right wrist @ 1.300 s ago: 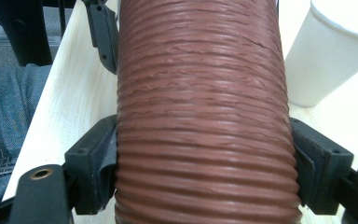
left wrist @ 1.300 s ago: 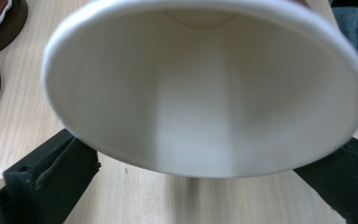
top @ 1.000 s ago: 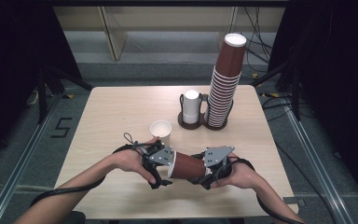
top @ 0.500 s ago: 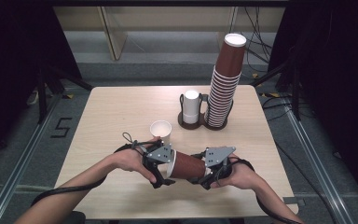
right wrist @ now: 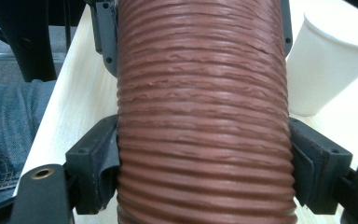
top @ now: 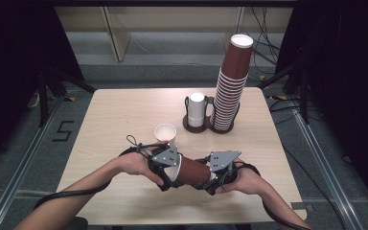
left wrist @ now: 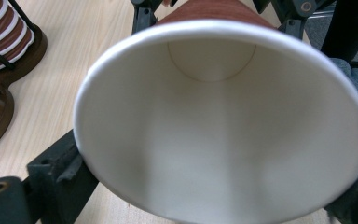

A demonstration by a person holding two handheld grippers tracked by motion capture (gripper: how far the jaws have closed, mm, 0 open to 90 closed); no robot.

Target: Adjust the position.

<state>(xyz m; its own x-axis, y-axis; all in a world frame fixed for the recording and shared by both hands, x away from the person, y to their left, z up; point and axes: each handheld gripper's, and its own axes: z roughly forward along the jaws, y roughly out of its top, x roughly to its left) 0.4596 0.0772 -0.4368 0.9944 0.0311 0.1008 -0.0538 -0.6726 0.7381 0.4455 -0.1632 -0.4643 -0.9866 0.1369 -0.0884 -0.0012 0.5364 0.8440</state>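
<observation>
Brown ribbed paper cup [top: 191, 171] is lying sideways above the tabletop [top: 115, 115], near its front edge, with both grippers clamping it. The left gripper [top: 166, 168] is grasping the cup's white rim end, its fingers [left wrist: 58, 161] pressing the wall; the right gripper [top: 216, 173] is gripping the cup's ribbed body, fingers [right wrist: 93, 163] clenched on either side. Just beyond the cup, a white cup [top: 165, 133] is standing upright. Farther beyond, a dark holder [top: 206, 125] is carrying a white stack [top: 196, 108] and a tall brown stack [top: 231, 86].

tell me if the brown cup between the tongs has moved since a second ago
No. In the high view the brown cup lies in the same spot below the white cup, held between both tongs.
</observation>
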